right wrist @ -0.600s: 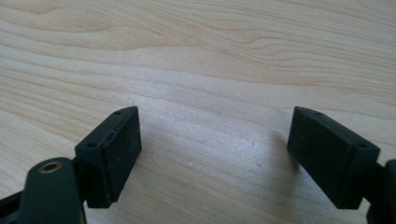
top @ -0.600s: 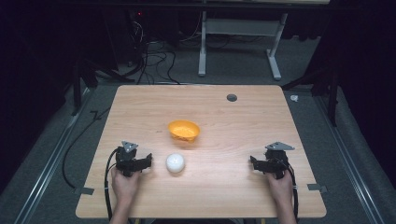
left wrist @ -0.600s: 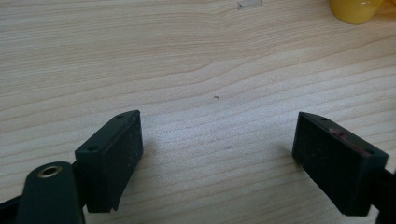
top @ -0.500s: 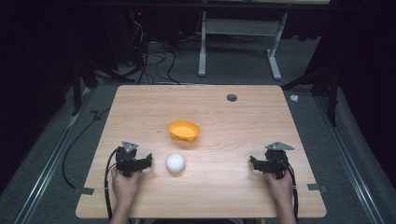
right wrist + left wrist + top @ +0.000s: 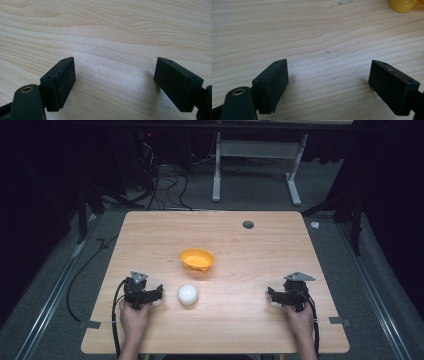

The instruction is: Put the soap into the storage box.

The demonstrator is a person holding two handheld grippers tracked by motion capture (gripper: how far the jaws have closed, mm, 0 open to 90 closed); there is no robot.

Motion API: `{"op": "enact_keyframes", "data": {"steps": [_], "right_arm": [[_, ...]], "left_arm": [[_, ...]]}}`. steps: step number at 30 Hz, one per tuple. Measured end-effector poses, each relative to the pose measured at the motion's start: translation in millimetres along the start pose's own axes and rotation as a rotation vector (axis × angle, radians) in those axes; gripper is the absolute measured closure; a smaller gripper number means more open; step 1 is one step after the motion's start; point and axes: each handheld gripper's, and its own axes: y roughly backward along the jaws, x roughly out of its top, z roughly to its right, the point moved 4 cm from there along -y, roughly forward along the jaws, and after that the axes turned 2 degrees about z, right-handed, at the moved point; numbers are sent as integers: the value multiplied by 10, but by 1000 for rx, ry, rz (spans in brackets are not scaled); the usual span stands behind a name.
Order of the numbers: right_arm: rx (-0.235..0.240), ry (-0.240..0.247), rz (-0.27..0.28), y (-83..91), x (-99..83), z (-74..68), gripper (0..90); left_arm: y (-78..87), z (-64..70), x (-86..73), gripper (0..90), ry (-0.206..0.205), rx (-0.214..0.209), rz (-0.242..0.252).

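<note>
Both tongs sitting wide apart, empty, on the bench (image 5: 250, 245); left tongs (image 5: 156, 292) lining up beside white ball (image 5: 188, 294), likely for grabbing.

We see a pale wooden table (image 5: 240, 245) with wavy grain lines and a small dark grey round spot (image 5: 248, 224) near its far edge. On it sit an orange bowl (image 5: 197, 259) and a plain white ball (image 5: 188, 294). Our left gripper (image 5: 329, 82) and right gripper (image 5: 115, 82) are matt black, each topped by a grey plate; the floor (image 5: 380, 285) around is dark grey.
</note>
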Motion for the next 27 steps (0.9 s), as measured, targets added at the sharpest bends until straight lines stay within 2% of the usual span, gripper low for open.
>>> {"op": "enact_keyframes", "data": {"steps": [27], "right_arm": [[1,1,0,1,0,2,183]], "left_arm": [[7,-3,-2,164,-9,-13,-2]]}}
